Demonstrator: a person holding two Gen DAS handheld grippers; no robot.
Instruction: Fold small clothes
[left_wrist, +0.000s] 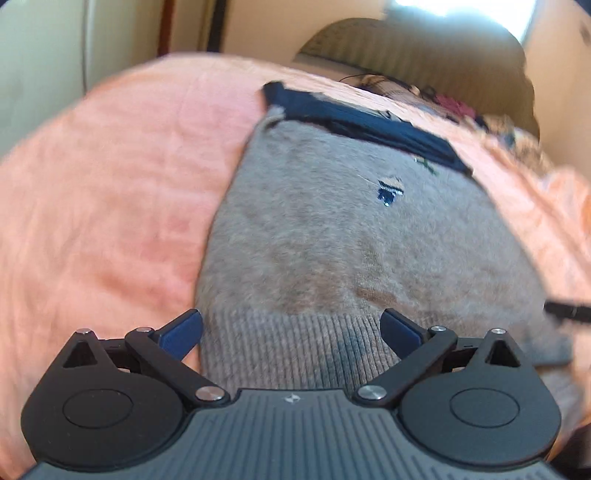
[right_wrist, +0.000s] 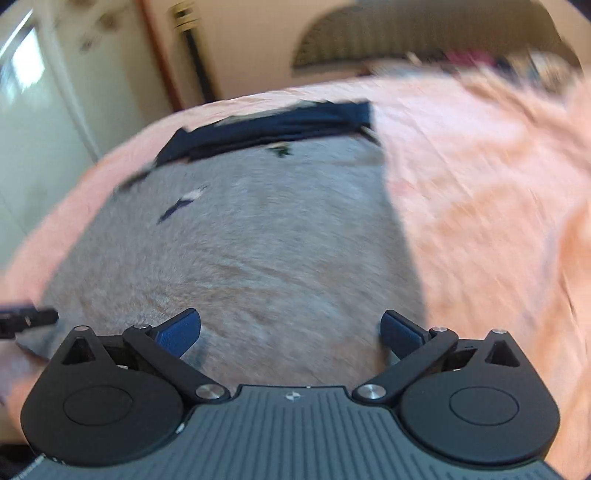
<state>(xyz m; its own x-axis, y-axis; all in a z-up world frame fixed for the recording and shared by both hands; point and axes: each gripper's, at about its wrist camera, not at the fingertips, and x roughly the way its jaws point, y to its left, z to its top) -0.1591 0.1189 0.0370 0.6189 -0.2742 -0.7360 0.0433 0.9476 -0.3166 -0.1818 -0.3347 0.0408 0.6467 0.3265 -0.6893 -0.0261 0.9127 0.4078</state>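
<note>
Sweater (left_wrist: 332, 240) was spread flat on a pink blanket (left_wrist: 110, 203), a dark garment (left_wrist: 369, 125) laid along its far edge. Left gripper (left_wrist: 291, 330) and right gripper (right_wrist: 291, 330) were held wide open above its near hem, nothing gripped.

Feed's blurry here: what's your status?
Both grippers, left and right, open, empty. Grey sweater flat on pink bedspread, navy garment beyond. Nothing blocking.

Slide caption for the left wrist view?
Open left hand-held gripper over the ribbed hem of a grey sweater on a pink bedspread.
</note>
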